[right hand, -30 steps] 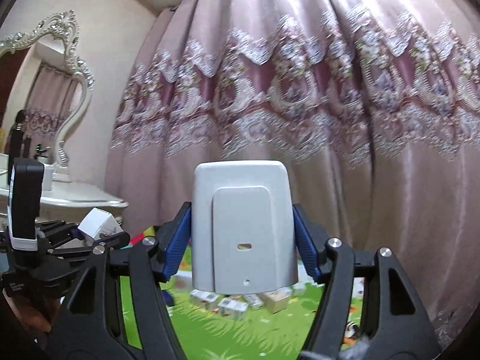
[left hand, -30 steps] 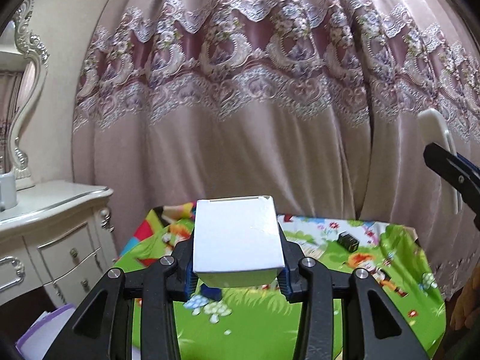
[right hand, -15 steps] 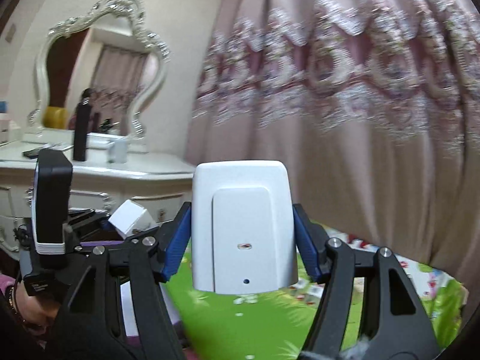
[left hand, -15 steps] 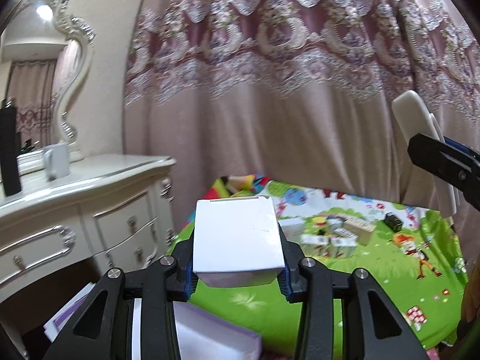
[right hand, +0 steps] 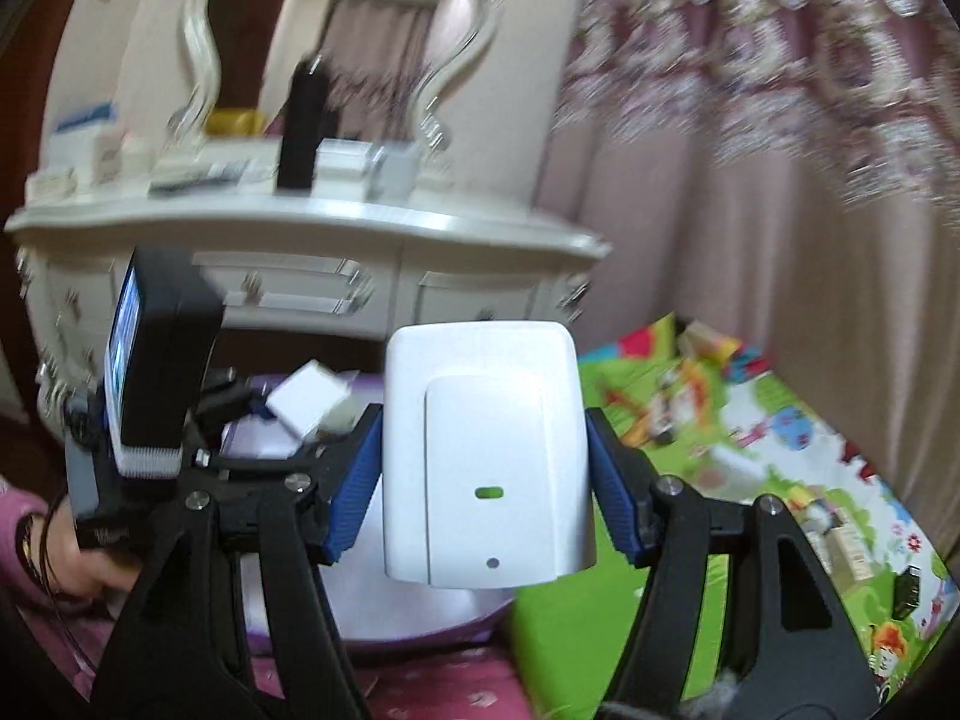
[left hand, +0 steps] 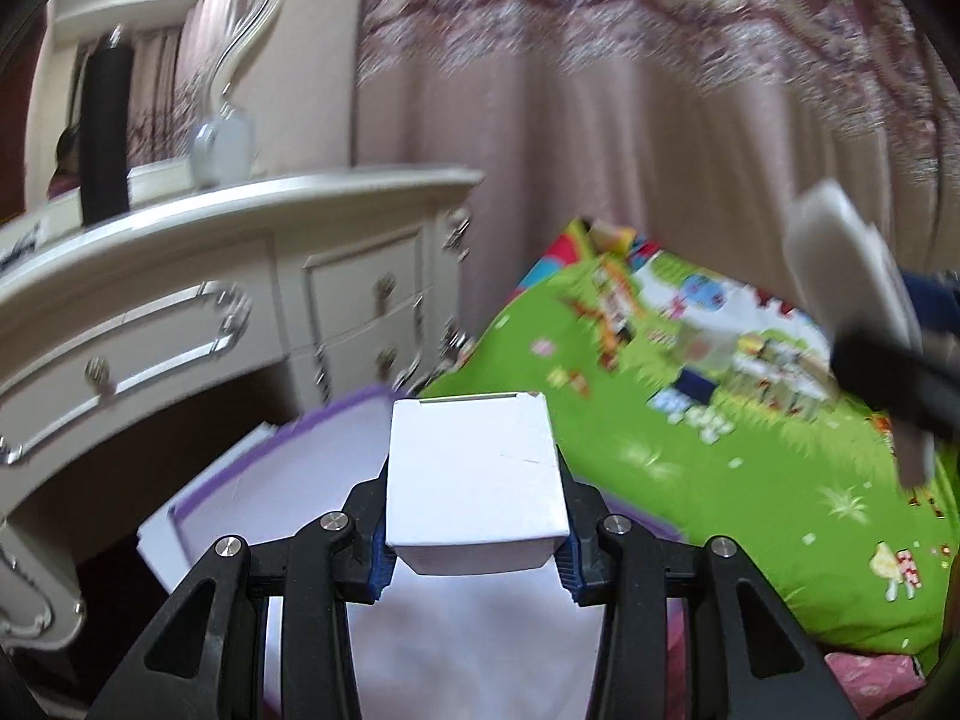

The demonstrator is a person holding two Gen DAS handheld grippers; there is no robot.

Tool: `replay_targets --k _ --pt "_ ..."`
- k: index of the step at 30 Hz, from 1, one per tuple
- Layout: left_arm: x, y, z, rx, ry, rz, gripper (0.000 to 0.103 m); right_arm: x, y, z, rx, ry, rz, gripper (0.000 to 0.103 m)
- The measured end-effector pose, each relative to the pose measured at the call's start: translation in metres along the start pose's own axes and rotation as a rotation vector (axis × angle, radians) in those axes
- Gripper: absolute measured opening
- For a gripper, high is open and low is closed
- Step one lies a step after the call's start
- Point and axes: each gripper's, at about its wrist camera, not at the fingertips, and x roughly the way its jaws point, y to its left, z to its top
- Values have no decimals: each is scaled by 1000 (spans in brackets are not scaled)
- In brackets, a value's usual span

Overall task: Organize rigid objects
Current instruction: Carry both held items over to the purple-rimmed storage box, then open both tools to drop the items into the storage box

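A small white cardboard box [left hand: 474, 474] sits clamped between the blue pads of my left gripper [left hand: 474, 540], above a white container with a purple rim [left hand: 252, 492]. My right gripper [right hand: 486, 480] is shut on a white plastic device [right hand: 486, 456] with a raised panel and a small green slot. From the right wrist view the left gripper [right hand: 300, 420] shows at the left, held by a hand [right hand: 90, 564], its white box [right hand: 309, 402] over the purple-rimmed container [right hand: 360, 606]. The right gripper with its device [left hand: 846, 258] appears blurred at the right of the left wrist view.
An ornate white dresser [left hand: 240, 276] with a mirror stands at the left, bearing a black bottle [left hand: 105, 132] and a cup [left hand: 219, 147]. A pink lace curtain [left hand: 660, 120] hangs behind. A green play mat [left hand: 750, 480] carries several small boxes [left hand: 690, 408].
Both views have swung left and downward. The dresser has grown large and the purple-rimmed container has come in under the grippers. Both grips are unchanged.
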Motion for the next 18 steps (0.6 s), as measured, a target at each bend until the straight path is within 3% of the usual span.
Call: replay_targets --k 8,16,17,18 --pt "40 26 -21 10 181 117 43 87 29 -43 -57 237 164 68" --pt "69 41 -42 -24 370 175 44 125 38 -80 -33 357 256 68" --pt "72 43 -43 -42 395 183 49 126 38 -82 -24 361 274 68" --pt "75 46 -44 -59 417 193 61 128 37 -82 -16 363 285 68"
